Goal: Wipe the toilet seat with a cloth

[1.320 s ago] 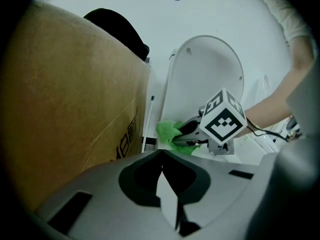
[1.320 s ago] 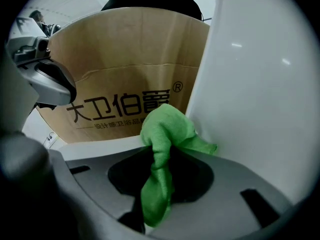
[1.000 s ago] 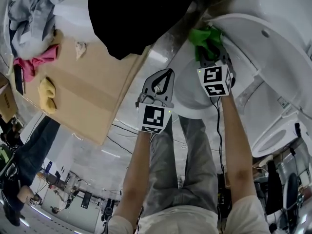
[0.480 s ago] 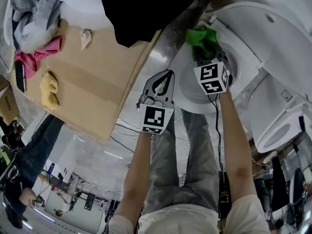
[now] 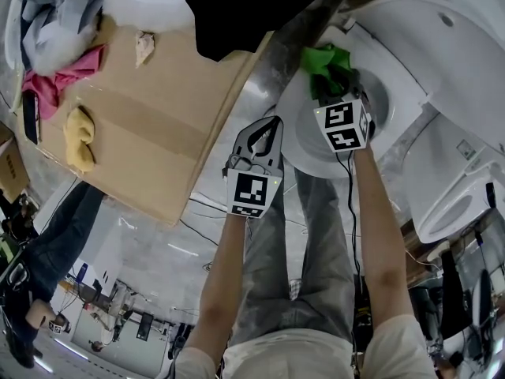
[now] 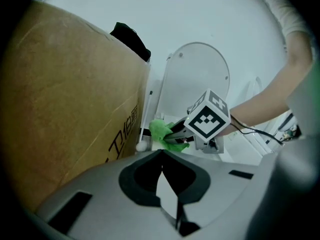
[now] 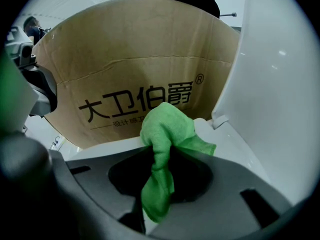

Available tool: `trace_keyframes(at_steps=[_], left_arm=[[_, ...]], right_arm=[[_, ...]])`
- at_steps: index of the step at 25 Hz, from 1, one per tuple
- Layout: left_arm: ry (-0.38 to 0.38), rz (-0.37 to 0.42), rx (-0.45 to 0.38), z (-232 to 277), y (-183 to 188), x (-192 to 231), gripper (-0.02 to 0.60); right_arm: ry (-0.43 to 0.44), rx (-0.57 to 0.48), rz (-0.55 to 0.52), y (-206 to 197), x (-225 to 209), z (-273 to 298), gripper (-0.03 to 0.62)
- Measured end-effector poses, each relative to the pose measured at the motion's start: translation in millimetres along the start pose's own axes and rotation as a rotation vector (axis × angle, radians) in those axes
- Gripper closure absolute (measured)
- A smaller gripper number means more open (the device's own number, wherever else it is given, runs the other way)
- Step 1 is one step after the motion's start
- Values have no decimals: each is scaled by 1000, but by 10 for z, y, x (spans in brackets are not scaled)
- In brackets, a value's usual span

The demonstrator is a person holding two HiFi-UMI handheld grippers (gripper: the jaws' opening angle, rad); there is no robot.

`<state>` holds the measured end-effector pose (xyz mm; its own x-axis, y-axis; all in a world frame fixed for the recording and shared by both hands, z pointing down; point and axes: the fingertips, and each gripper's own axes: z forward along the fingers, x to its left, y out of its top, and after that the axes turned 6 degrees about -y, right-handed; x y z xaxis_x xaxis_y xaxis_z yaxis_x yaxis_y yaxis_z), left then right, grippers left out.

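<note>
The white toilet seat lies down beside the cardboard box, and its lid stands raised. My right gripper is shut on a bunched green cloth, which presses on the seat's back rim at the side nearest the box. In the right gripper view the cloth bulges out of the jaws onto the seat, with the lid to the right. My left gripper hovers shut and holds nothing, a short way left of the seat. The left gripper view shows the cloth and the right gripper ahead.
A large cardboard box stands close against the toilet's left. Pink and yellow cloths and a black garment lie on it. Another white fixture sits at the right. The person's legs are below.
The right gripper has shifted the cloth a little along the seat's rim, and the head view has swung slightly. The left gripper has barely moved.
</note>
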<state>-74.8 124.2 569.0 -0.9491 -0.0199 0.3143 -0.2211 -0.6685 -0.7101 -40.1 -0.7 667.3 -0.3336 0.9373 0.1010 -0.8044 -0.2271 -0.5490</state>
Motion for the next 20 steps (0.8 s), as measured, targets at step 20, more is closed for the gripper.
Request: trace_keyframes(at_steps=[20], left_arm=[[-38,12,17,-206,-243,-33,569]], right_arm=[[40,66,64,-250,515,-167,499]])
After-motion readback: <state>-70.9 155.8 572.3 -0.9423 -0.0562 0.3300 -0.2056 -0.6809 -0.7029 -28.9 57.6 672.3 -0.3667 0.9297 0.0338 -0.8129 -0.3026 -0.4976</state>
